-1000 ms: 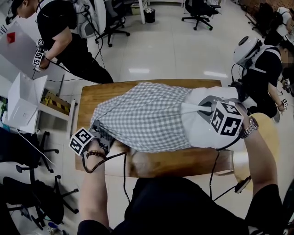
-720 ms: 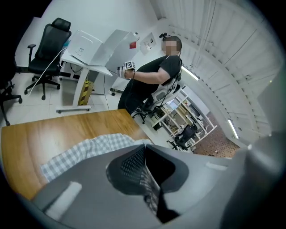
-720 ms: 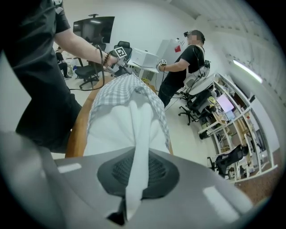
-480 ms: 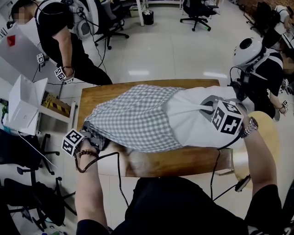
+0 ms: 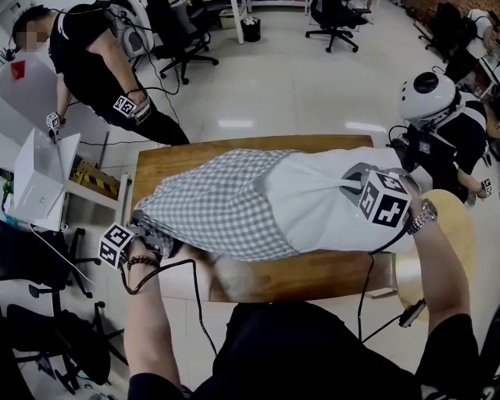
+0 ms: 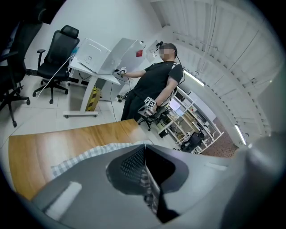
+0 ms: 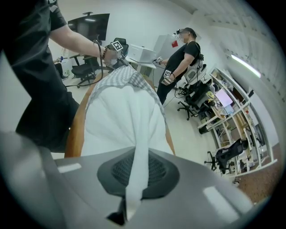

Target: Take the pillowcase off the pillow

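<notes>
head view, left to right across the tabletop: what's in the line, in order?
left gripper, shut on the cloth's edge → checked pillowcase → bared end of the white pillow → right gripper, pinching a fold of the pillow

Rectangular brown wooden table [image 5: 160, 168] taken as landmark. Beyond its far edge: glossy pale tiled floor [image 5: 297, 86] with two bright ceiling-light reflections [image 5: 236, 122] on it. Further beyond: black swivel office chairs [image 5: 337, 19] and a small black bin [image 5: 253, 28]. Left of the table: white desk [image 5: 86, 191], white folded box [image 5: 35, 180] at it, yellow-and-black striped block [image 5: 95, 175] close by. Near-left of the table: another black wheeled chair [image 5: 58, 348]. Just beside the table's right end: round pale wooden tabletop [image 5: 459, 226]. Left gripper view, past the table: plain white wall [image 6: 111, 18], long ceiling strip lights [image 6: 195, 78], metal shelving racks [image 6: 192, 118].
</notes>
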Demonstrator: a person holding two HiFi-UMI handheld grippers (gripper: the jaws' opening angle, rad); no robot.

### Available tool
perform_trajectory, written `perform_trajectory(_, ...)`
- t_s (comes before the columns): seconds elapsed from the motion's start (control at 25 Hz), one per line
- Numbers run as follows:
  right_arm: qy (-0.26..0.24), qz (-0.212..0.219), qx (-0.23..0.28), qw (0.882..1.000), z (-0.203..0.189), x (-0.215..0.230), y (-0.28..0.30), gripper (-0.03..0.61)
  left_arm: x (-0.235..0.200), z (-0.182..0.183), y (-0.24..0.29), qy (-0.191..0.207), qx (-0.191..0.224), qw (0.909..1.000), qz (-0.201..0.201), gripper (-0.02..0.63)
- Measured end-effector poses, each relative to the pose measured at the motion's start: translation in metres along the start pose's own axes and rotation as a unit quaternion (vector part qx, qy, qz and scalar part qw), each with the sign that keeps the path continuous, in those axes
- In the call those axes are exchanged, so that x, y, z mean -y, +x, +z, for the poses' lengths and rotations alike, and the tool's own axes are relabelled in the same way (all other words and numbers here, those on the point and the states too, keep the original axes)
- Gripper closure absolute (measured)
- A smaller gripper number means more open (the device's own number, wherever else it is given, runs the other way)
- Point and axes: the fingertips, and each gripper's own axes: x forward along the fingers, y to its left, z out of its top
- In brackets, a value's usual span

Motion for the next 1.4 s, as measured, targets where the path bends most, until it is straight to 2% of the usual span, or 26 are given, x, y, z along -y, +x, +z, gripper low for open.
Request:
perform_trajectory(0.28, -0.003, -0.002, -0.004, 1.000, 0.002, 0.008, 0.008, 0.574, -0.006, 0.016, 0.004, 0.006, 0.006, 0.9999, 0.014, 0.607)
perform_trajectory(0.4, -0.002, -0.004, -0.006, 1.000, 0.004, 0.012, 0.013, 0.574, -0.004, 0.021, 0.008, 0.021, 0.002, 0.9997, 0.015, 0.606)
perform_trajectory(0.6, -0.010, -0.001, -0.021, 1.000, 0.006, 0.013, 0.032, 0.572, 0.008, -0.004, 0.026, 0.045, -0.040, 0.9982, 0.002, 0.603)
perform_trajectory(0.64, -0.012, -0.001, -0.026, 1.000, 0.006, 0.014, 0.036, 0.572, 0.012, -0.009, 0.030, 0.051, -0.051, 0.9974, -0.001, 0.593)
perform_trajectory(0.76, -0.018, -0.003, -0.032, 0.999, 0.007, 0.016, 0.044, 0.560, 0.023, -0.022, 0.036, 0.069, -0.076, 0.9946, -0.011, 0.509)
perform_trajectory(0.84, -0.018, -0.002, -0.029, 0.999, 0.007, 0.017, 0.048, 0.525, 0.030, -0.030, 0.038, 0.079, -0.087, 0.9929, -0.017, 0.455)
perform_trajectory(0.96, -0.016, 0.001, -0.016, 1.000, 0.008, 0.015, 0.049, 0.438, 0.040, -0.042, 0.040, 0.092, -0.095, 0.9910, -0.021, 0.401)
perform_trajectory(1.2, -0.044, 0.005, 0.008, 0.999, 0.019, 0.010, 0.021, 0.309, 0.077, -0.063, 0.034, 0.113, -0.106, 0.9863, -0.055, 0.340)
perform_trajectory(1.4, -0.047, 0.010, 0.047, 0.998, 0.057, 0.005, -0.003, 0.278, 0.117, -0.092, 0.030, 0.124, -0.133, 0.9791, -0.091, 0.312)
